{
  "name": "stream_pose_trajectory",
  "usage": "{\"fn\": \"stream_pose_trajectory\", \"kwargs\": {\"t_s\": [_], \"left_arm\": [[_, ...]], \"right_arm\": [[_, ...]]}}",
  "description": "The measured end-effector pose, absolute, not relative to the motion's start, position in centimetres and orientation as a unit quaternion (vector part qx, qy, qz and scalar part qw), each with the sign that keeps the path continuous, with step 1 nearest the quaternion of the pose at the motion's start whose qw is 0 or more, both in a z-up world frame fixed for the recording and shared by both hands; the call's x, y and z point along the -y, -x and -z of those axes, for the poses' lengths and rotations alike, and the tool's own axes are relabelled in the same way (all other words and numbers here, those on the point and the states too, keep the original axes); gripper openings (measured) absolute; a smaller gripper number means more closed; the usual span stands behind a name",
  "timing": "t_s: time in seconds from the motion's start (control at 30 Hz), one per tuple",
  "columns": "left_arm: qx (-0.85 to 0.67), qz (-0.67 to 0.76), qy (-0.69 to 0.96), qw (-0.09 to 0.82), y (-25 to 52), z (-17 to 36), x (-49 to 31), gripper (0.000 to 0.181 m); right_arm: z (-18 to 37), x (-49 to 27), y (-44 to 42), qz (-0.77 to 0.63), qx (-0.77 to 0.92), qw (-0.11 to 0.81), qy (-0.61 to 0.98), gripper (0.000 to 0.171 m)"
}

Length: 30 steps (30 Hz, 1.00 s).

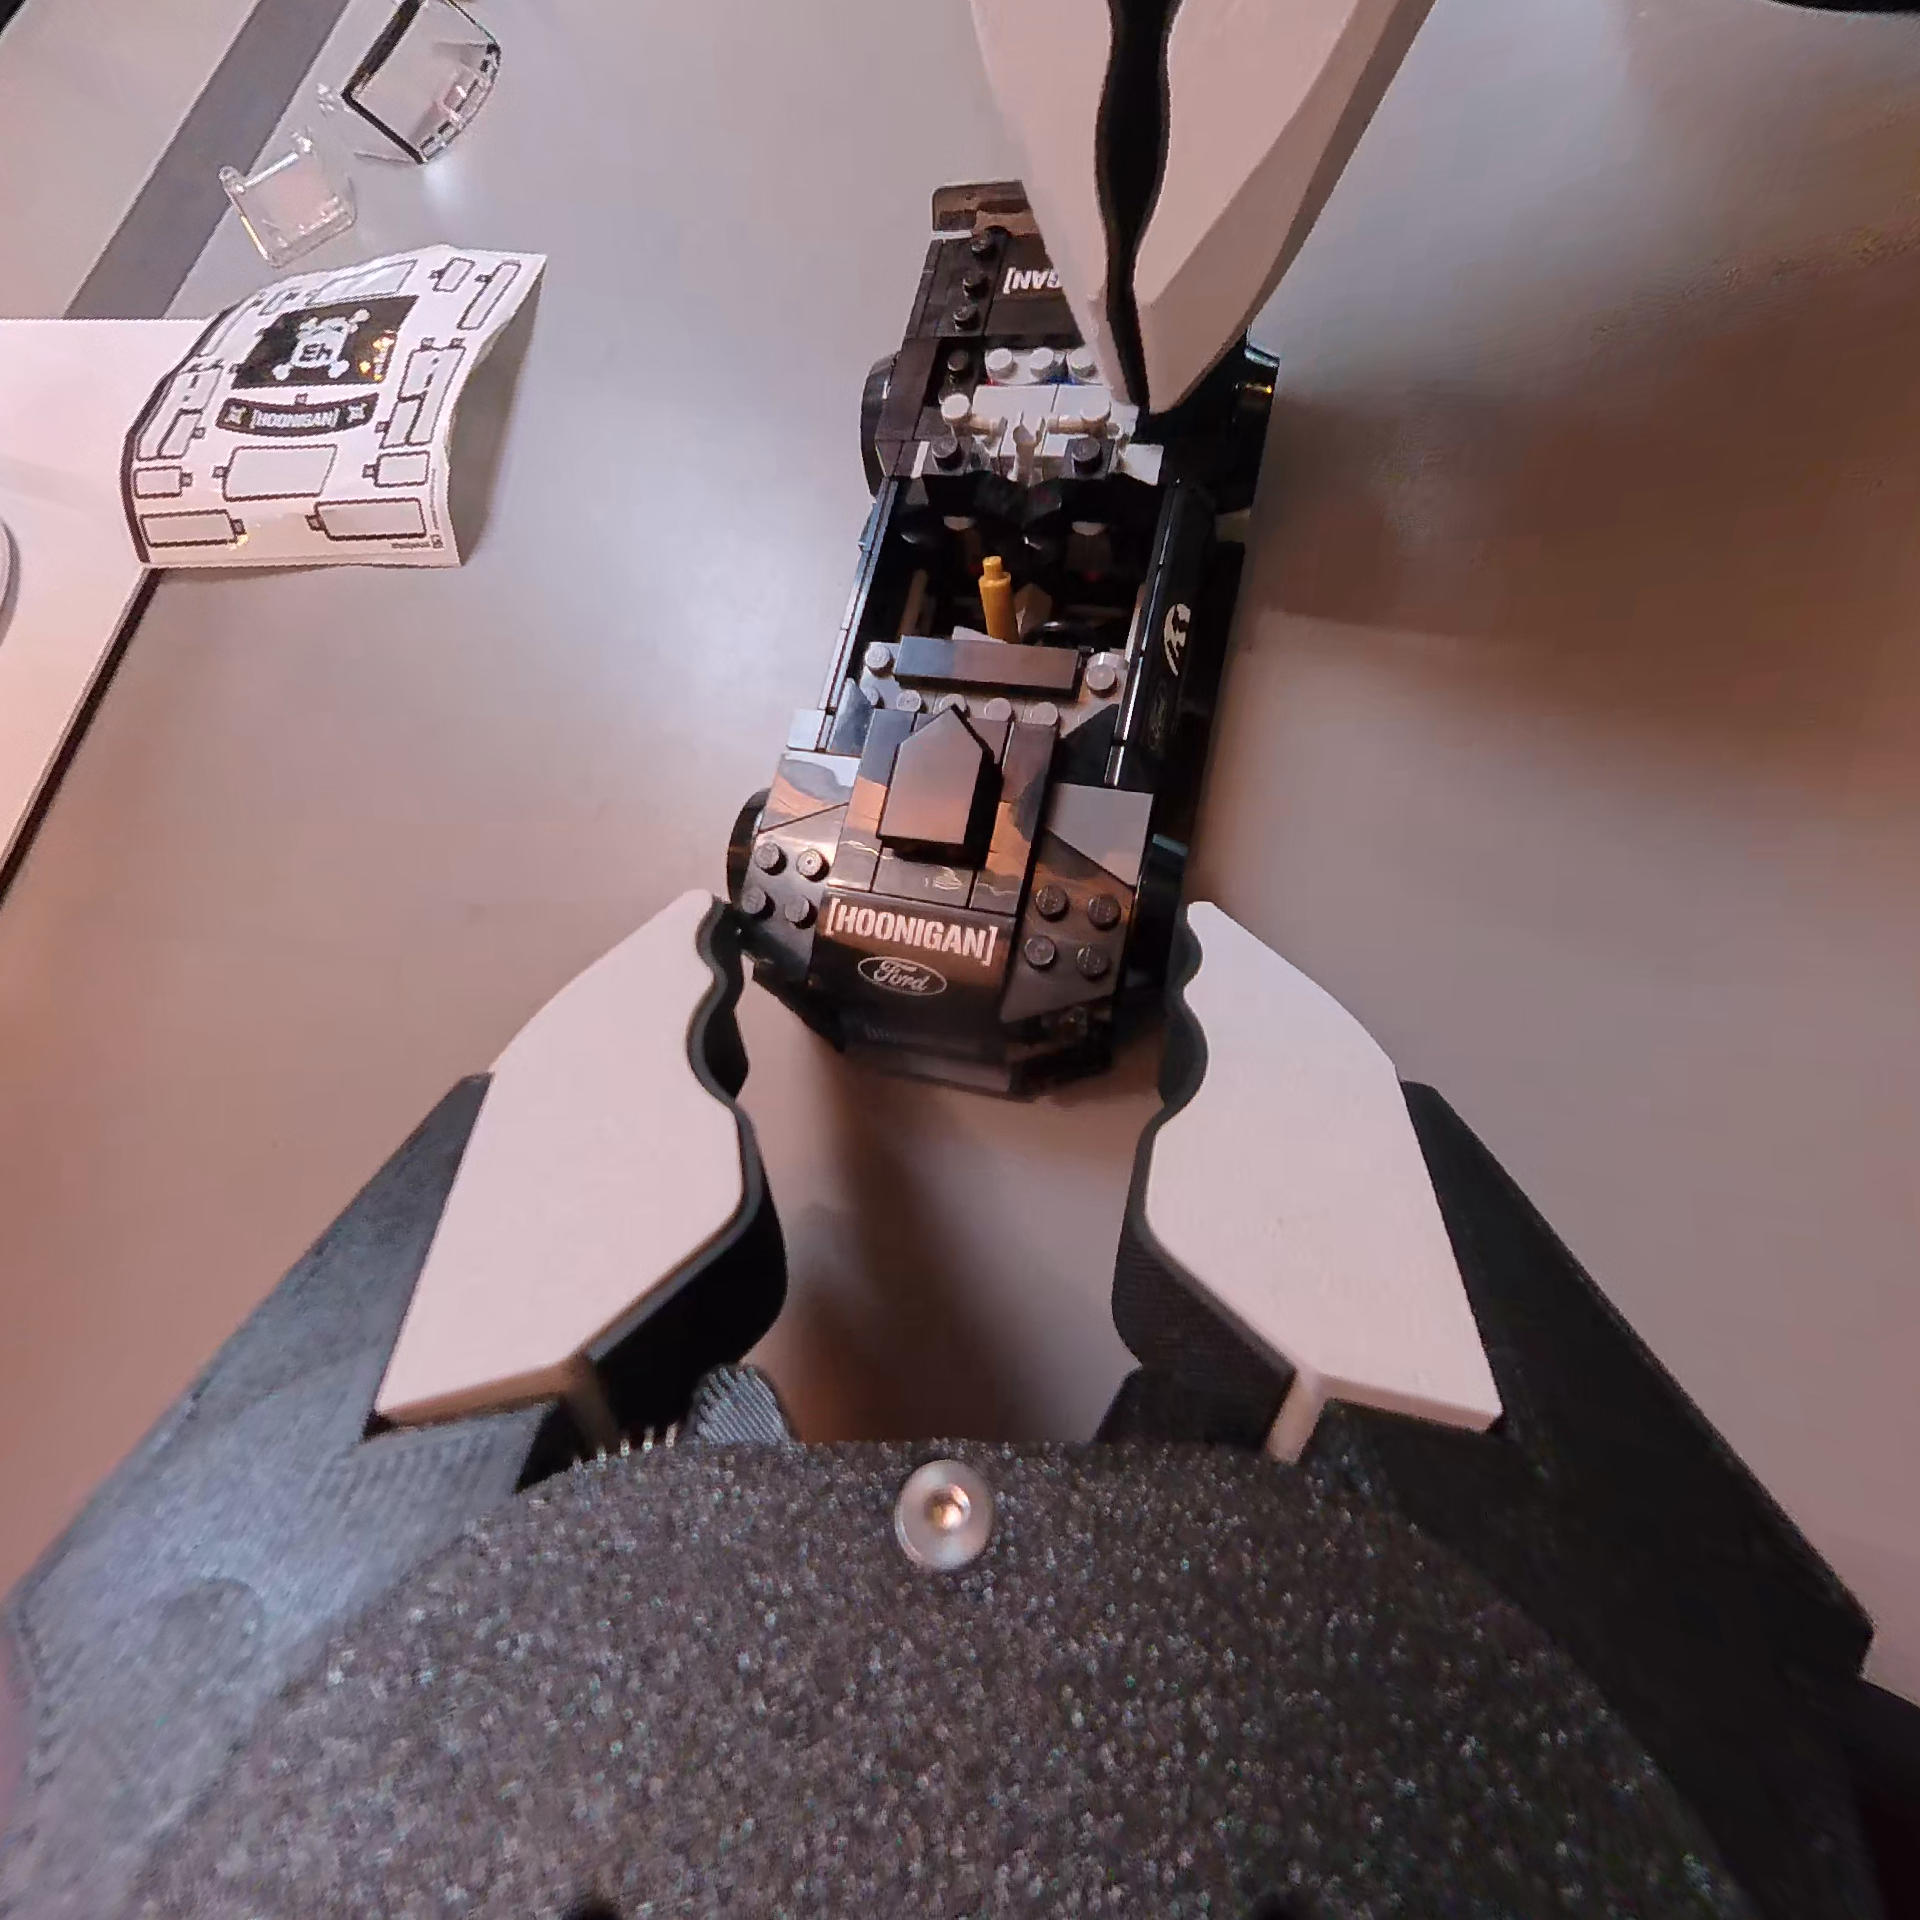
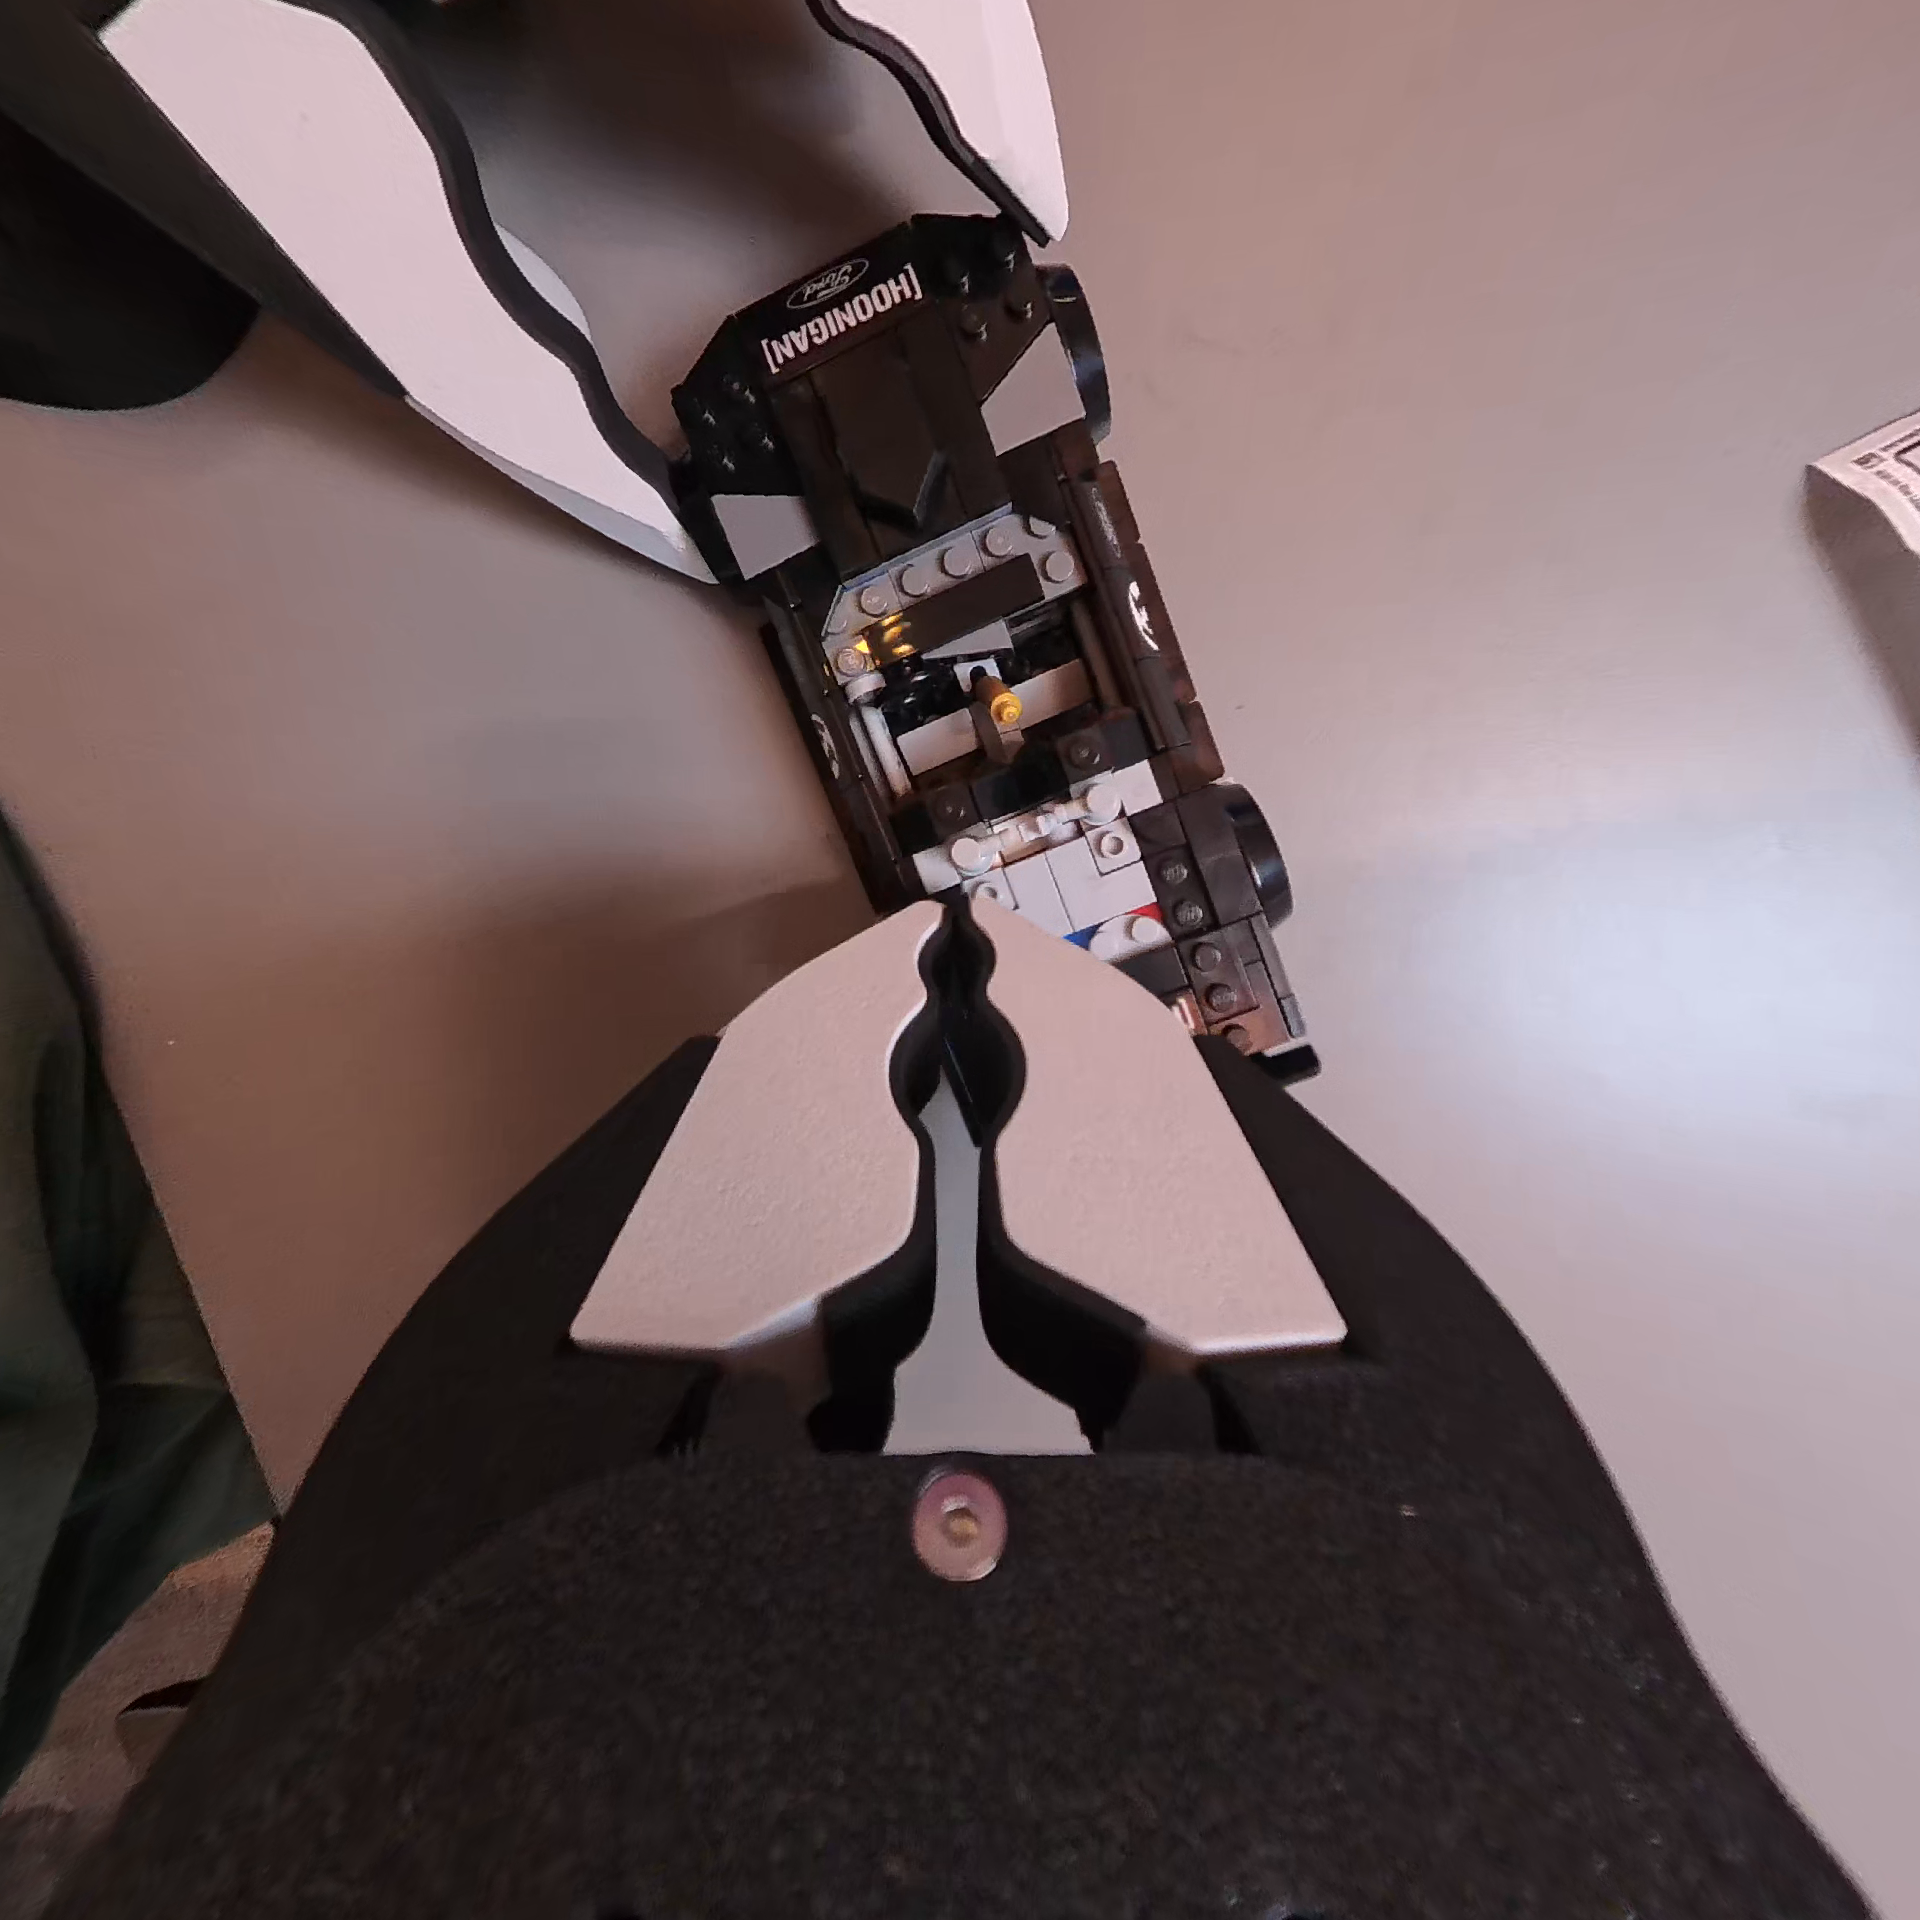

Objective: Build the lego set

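Observation:
A black lego car (image 1: 997, 727) with an open cockpit and a yellow lever stands on the grey table. Its nose points at my left gripper (image 1: 956, 914), whose wide-set fingers close on the two sides of the nose. My right gripper (image 1: 1132, 390) comes in from the far side with its tips on the grey and white bricks at the car's rear. In the right wrist view the right gripper (image 2: 961, 914) is shut with a thin dark piece (image 2: 964, 1060) between its pads. The car (image 2: 966, 623) lies beyond, with the left gripper (image 2: 868, 390) at its nose.
A curled sticker sheet (image 1: 312, 416) lies left of the car and also shows at the right edge of the right wrist view (image 2: 1881, 488). Two clear windscreen pieces (image 1: 426, 94) (image 1: 291, 197) lie farther back left. A white sheet (image 1: 62, 499) covers the table's left side. Tip to tip, the grippers are about 9 cm apart.

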<state>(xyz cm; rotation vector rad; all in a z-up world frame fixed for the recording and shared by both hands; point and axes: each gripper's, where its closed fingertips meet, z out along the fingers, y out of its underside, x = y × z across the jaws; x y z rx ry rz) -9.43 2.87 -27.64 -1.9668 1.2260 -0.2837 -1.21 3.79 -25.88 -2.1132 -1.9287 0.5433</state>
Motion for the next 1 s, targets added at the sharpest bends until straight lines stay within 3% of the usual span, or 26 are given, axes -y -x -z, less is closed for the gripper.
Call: {"fn": "stream_pose_trajectory", "kwargs": {"t_s": [0.2, 0.37, 0.43, 0.5, 1.0], "left_arm": [[-0.485, 0.108, 0.774, 0.392, 9.5, 27.6, -2.8, 0.078], [-0.488, 0.113, 0.771, 0.393, 9.4, 27.6, -2.8, 0.079], [-0.491, 0.119, 0.768, 0.393, 9.3, 27.6, -2.7, 0.083], [-0.490, 0.131, 0.766, 0.394, 9.1, 27.5, -2.5, 0.086], [-0.445, 0.141, 0.774, 0.428, 9.9, 27.3, -4.0, 0.079]], "right_arm": [[25.9, -4.1, 1.0, -0.172, 0.673, 0.142, 0.705, 0.000], [23.3, -7.3, -0.5, -0.228, 0.588, 0.285, 0.722, 0.000], [22.8, -7.8, -1.5, -0.242, 0.564, 0.332, 0.717, 0.026], [22.8, -7.7, -2.6, -0.268, 0.533, 0.356, 0.719, 0.035], [23.7, -6.1, -4.6, -0.355, 0.522, 0.417, 0.654, 0.041]]}}
